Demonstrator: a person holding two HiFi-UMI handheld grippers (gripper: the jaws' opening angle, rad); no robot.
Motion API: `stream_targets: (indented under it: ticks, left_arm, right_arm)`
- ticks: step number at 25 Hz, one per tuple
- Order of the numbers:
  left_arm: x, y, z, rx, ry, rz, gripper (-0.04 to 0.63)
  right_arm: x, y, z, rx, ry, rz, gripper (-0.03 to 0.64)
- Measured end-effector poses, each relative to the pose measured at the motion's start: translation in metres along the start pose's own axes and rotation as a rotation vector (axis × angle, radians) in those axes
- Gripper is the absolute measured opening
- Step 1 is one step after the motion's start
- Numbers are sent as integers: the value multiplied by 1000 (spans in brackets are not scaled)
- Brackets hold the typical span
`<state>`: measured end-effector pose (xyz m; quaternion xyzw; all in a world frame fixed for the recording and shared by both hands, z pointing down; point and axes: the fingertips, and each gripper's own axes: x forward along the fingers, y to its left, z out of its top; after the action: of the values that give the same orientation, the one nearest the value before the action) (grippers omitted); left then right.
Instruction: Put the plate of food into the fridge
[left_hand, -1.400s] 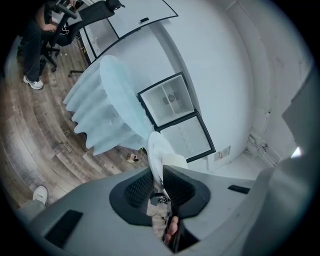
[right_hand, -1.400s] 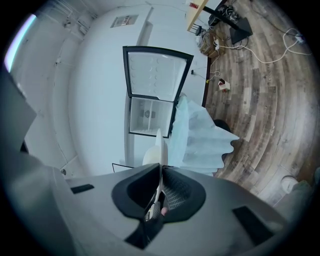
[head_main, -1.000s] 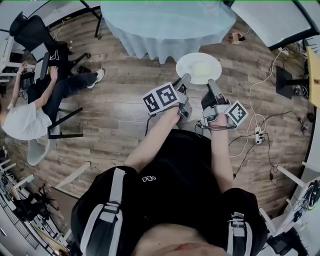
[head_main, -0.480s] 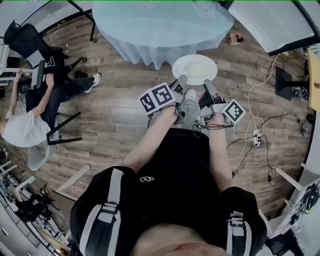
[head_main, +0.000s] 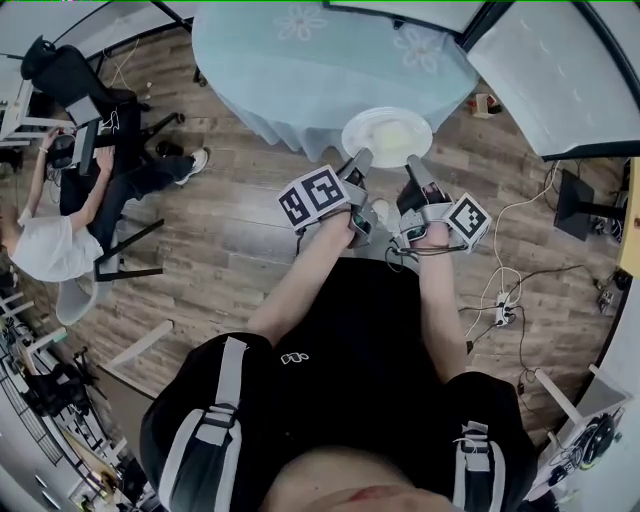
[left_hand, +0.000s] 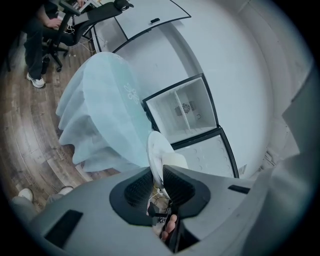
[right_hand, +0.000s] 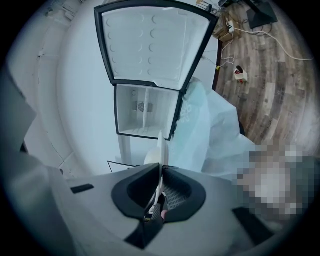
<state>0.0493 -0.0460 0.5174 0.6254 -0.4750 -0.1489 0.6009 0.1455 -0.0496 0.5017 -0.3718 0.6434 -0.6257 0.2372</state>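
Floorboards of wood fill the middle of the head view, and at top centre sits the round table under its pale blue cloth. Next the fridge, dead centre in the right gripper view: white inside, with an upright divider, its door swung wide open above it in the frame. Upper left of the head view, a seated person in a white top, on a chair, well apart from the action. Now the plate of food: white and round, up in the air just in front of the table's edge, upper centre of the head view, and not in the fridge yet. At its lower-left rim the left gripper pinches it, and at the lower-right rim the right gripper does the same. Each gripper view shows the thin rim clamped edge-on between the dark pads. Smallest of all, a pale mound of food rests in the plate's middle.
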Motion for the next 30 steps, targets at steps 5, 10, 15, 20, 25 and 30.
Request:
stream_targets:
  ticks: [5, 10, 15, 20, 25, 30]
  left_arm:
    - [39, -21, -1, 19, 3, -6, 60]
    - [63, -39, -7, 35, 21, -25, 60]
    - [75, -33, -11, 28, 25, -3, 61]
    - [66, 7, 12, -62, -13, 67, 61]
    - [68, 37, 49, -132, -44, 105, 60]
    - [84, 37, 78, -141, -38, 91, 54]
  right_arm:
    - [7, -3, 42, 11, -13, 6, 23]
    - [6, 0, 74, -7, -32, 34, 23]
    - [12, -14, 85, 7, -5, -2, 23]
    - [47, -29, 57, 37, 91, -45, 23]
    - [94, -37, 39, 35, 158, -93, 23]
    - [122, -35, 45, 24, 151, -118, 23]
